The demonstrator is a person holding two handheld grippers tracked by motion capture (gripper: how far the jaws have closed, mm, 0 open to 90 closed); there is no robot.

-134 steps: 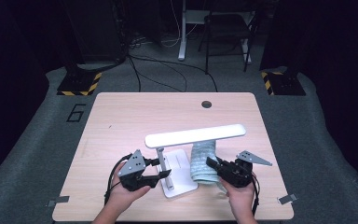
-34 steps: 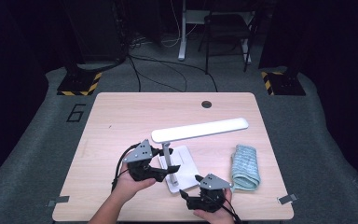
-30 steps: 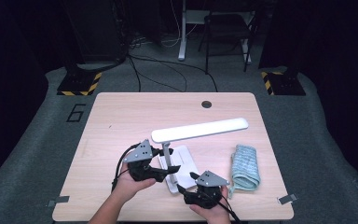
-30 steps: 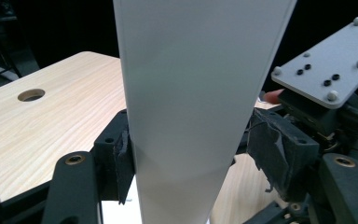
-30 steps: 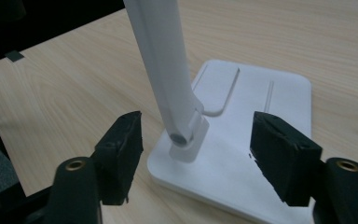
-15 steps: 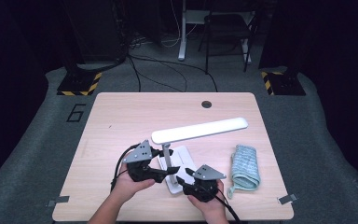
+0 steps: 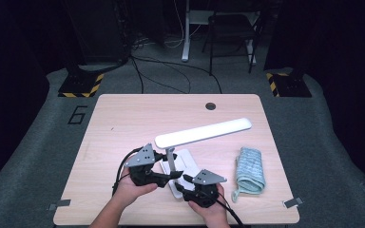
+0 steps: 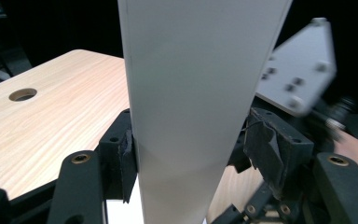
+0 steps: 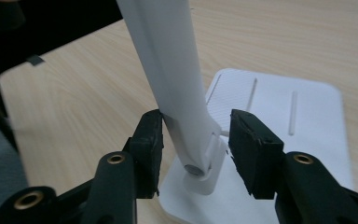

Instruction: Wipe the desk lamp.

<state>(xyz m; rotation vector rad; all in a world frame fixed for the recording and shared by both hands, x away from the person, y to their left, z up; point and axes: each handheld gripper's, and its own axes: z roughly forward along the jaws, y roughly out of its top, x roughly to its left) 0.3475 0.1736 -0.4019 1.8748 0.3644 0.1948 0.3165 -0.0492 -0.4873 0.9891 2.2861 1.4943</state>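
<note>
High view: the desk lamp (image 7: 185,152) is white, with a flat rectangular base (image 7: 183,164), a slim upright stem and a long light bar slanting up to the right. It stands on the table (image 7: 123,118) near the front edge, with a folded blue-green cloth (image 7: 250,170) well apart on its right. Compared with one second earlier, the right gripper (image 7: 190,183) has come up from the front edge to the base. The left gripper (image 7: 164,176) is at the stem.

Left gripper view: the stem (image 8: 191,112) stands between the jaws; the left pad touches it and the right pad stands just beside it, so a grip cannot be confirmed.

Right gripper view: the jaws have just been closing and flank the stem's hinge foot (image 9: 196,161), narrow; contact cannot be confirmed.
</note>
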